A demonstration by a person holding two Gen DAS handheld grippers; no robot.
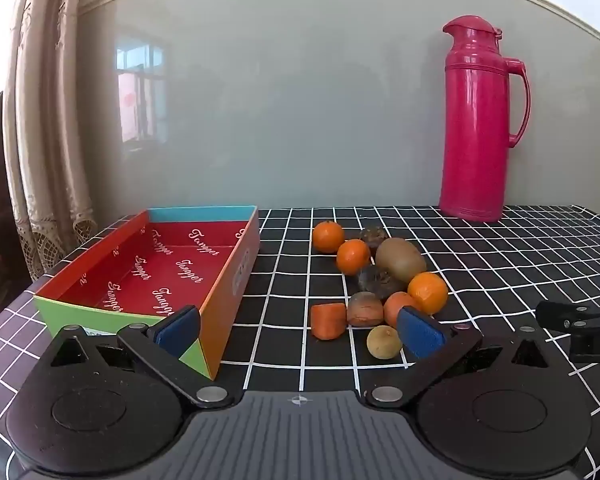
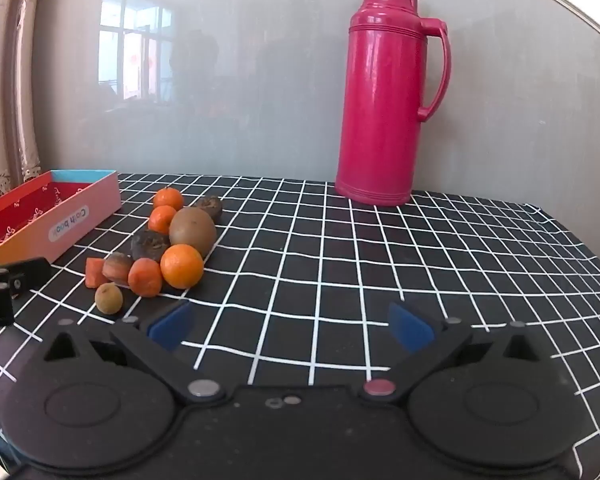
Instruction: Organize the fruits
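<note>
1. On the black tablecloth with a white grid, a heap of small fruit lies loose near the middle: three round orange mandarins, the nearest at the heap's right edge, a brown fuzzy kiwi touching it, and two dark wrinkled fruits.
2. Nearest the grippers: a cut orange carrot chunk, a brownish stub, a second orange piece and a small tan round fruit.
3. Left of the heap, apart from it, sits an open cardboard box with a red printed inside, nothing in it.
4. Left gripper: blue pads spread wide, holding nothing, box corner by one pad, fruit by the other.
5. Right gripper: spread wide, bare cloth between the pads.
6. Tall pink plastic thermos jug stands upright by the grey wall.
</note>
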